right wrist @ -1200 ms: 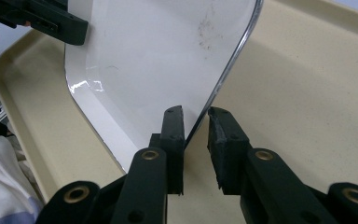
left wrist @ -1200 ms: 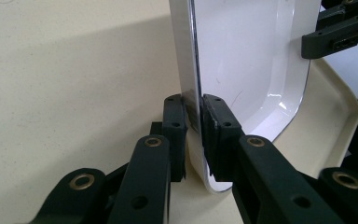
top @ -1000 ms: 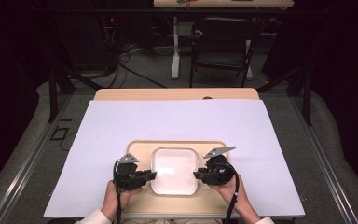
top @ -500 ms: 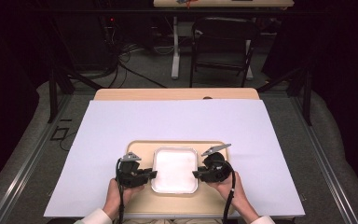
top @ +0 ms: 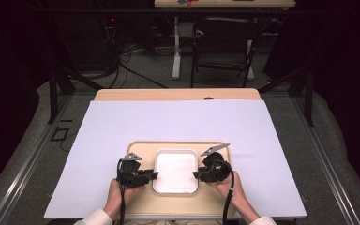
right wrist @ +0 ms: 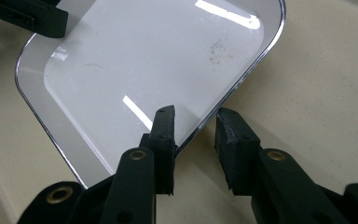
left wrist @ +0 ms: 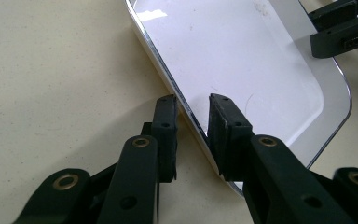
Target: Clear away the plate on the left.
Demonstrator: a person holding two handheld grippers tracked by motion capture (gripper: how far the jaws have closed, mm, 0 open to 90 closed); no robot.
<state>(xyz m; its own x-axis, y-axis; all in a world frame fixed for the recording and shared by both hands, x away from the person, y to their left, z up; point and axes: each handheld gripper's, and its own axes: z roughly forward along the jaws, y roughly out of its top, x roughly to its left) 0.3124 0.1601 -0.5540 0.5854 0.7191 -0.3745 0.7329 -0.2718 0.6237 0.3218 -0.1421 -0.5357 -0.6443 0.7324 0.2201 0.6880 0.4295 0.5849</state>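
We're seeing the white dish [top: 176,169] sitting lower on the beige tray [top: 143,149] vs a sec ago, so prob. just set down. Left gripper [top: 153,175] and right gripper [top: 196,175] are straddling its side rims, jaws part-open, not clamping anything.

both grippers have eased back toward the person; the white tray [top: 176,170] between them has shifted slightly nearer too.
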